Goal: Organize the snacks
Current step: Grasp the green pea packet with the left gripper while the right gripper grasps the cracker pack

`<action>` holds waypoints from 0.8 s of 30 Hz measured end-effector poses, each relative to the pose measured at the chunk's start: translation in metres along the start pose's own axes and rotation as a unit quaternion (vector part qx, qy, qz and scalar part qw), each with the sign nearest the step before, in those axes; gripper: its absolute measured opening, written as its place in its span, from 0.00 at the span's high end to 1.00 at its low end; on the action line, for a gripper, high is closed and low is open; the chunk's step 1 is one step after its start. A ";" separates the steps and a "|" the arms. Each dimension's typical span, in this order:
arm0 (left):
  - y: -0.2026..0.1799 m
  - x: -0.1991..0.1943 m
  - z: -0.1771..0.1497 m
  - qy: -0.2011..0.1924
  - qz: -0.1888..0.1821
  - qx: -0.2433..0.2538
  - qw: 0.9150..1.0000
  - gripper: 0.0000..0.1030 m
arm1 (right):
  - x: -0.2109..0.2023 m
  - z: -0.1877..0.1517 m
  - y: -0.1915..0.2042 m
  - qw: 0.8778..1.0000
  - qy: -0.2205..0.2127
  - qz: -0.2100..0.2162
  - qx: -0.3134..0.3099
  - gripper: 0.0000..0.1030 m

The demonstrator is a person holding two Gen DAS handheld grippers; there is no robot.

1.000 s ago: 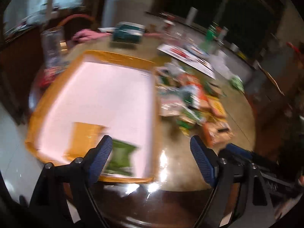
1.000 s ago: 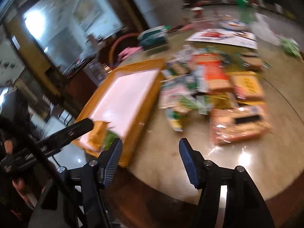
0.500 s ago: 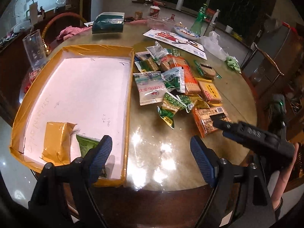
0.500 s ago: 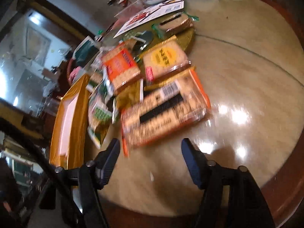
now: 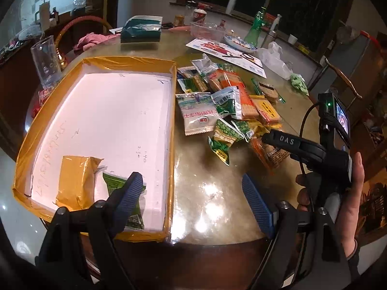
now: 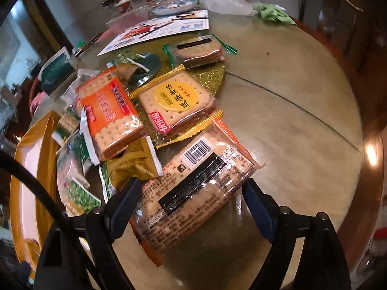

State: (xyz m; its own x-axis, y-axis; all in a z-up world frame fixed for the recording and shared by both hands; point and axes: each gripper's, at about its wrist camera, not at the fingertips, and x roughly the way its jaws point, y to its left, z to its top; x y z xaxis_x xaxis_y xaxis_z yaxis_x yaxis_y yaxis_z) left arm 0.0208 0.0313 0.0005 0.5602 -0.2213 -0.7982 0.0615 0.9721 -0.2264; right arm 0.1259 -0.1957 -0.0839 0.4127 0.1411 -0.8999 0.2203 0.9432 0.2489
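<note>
My right gripper (image 6: 191, 193) points down over a large clear cracker pack (image 6: 200, 188) that lies barcode up on the round table (image 6: 290, 111). Its jaws are opening and stand either side of the pack, pads clear of it. Behind lie an orange cracker pack (image 6: 108, 111), a yellow-label cracker pack (image 6: 179, 99), a brown biscuit pack (image 6: 198, 50) and green pea packets (image 5: 225, 133). My left gripper (image 5: 193, 193) hangs open and empty over the near right corner of the yellow-taped tray (image 5: 171, 120). A yellow packet (image 5: 75, 176) and a green packet (image 5: 116, 183) lie in the tray.
A tall glass (image 5: 46, 60) stands left of the tray, and a teal box (image 5: 141, 30) behind it. A printed leaflet (image 5: 225, 53), a plastic bag (image 5: 273, 58), a green bottle (image 5: 256, 26) and a bowl sit at the far side. The table's dark rim (image 5: 217, 249) runs close below both grippers.
My right gripper swung down and to the right, from facing the tray to hanging over the large cracker pack, and its jaws widened. The left gripper shifted slightly and stays open.
</note>
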 end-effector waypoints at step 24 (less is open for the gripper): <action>-0.065 0.122 0.047 0.088 0.040 0.136 0.986 0.55 | -0.028 -0.032 -0.047 0.992 -0.004 0.107 -0.061 0.20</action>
State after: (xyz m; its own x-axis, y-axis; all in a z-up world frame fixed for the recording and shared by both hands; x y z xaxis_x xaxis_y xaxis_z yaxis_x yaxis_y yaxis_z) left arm 0.1241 -0.0556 -0.0556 0.4208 -0.1298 -0.8978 0.2548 0.9668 -0.0203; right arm 0.0758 -0.2342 -0.0817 0.4458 0.3402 -0.8279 0.0184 0.9213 0.3885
